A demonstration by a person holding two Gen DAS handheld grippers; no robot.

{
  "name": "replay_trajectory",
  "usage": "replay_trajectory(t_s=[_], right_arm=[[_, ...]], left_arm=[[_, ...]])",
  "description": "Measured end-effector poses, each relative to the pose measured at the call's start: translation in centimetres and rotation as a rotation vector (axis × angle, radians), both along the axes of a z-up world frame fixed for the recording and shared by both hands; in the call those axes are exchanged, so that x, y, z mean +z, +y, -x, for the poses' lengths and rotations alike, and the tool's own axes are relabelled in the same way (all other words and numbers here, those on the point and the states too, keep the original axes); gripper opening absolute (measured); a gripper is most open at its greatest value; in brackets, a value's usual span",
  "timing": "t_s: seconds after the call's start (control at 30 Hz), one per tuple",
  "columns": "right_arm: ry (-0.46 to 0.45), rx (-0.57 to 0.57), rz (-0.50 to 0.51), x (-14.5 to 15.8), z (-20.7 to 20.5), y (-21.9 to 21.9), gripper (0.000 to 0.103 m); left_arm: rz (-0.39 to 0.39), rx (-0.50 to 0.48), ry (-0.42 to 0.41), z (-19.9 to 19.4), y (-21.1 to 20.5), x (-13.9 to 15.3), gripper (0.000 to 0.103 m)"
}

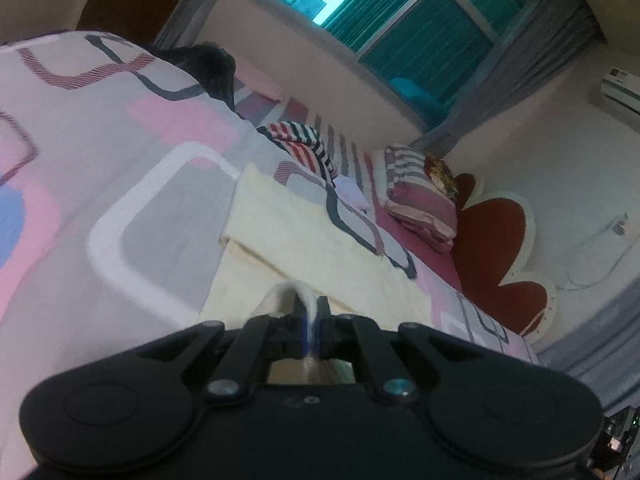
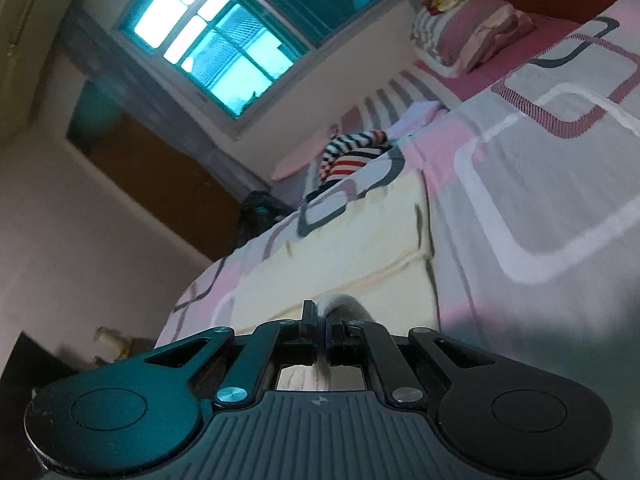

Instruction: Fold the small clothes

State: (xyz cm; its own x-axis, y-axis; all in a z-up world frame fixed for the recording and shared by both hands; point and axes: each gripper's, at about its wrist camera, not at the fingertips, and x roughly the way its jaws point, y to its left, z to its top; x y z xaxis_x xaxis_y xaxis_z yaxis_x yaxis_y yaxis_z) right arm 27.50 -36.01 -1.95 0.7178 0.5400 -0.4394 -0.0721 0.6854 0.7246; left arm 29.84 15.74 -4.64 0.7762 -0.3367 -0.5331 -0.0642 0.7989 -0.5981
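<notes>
A home bedroom: a bed under patterned pink-and-grey bedding, a folded quilt at its head, a curtained window, an air conditioner on the wall.

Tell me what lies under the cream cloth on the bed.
The cream cloth lies spread on the patterned bedsheet, which shows around it. The sheet beneath it is covered, so anything between them cannot be seen. Its near edge is pinched in the left gripper and the right gripper.
</notes>
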Motion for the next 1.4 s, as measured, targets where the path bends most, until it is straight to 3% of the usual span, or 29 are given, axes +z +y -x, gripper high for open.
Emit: replay_trajectory(t_s=[0.13,0.4,0.7,0.83,0.93,1.07,1.2,1.23,1.33,1.4], right_arm=[[0.038,-0.031,-0.027,-1.4,-5.0,-0.3,0.002],[0.157,-0.092,-0.108,-6.4,-14.3,-1.0,0.002],[0.254,-0.125,-0.192,-11.1,-20.9,-1.8,0.002],[0.221,-0.128,-0.224,-12.4,-22.5,-2.5,0.003],[0.214,-0.152,-0.178,-12.5,-23.0,-2.6,0.009],[0.153,-0.183,-0.126,-11.6,-22.5,-2.6,0.055],[0.083,-0.165,-0.016,-9.6,-22.2,-2.2,0.054],[0.072,-0.142,0.019,-9.2,-22.2,-2.0,0.054],[0.037,-0.066,0.155,-8.5,-22.3,-0.2,0.054],[0.035,-0.02,0.222,-8.7,-22.5,1.4,0.054]], left_arm=[[0.01,-0.005,0.019,-5.2,0.5,-0.8,0.002],[-0.047,-0.051,0.053,-14.0,0.5,-3.1,0.002],[-0.062,-0.086,0.084,-19.9,0.3,-6.1,0.002],[-0.025,-0.128,0.033,-21.1,0.5,-7.2,0.007],[0.032,-0.114,0.027,-22.0,0.9,-8.1,0.02],[0.047,-0.093,0.001,-22.5,0.9,-7.9,0.036],[0.002,-0.079,-0.065,-22.1,1.4,-6.4,0.068],[-0.015,-0.074,-0.078,-22.0,1.5,-6.0,0.072],[-0.066,-0.089,-0.102,-21.9,1.6,-5.3,0.072],[-0.164,-0.143,-0.074,-22.4,0.7,-5.1,0.068]])
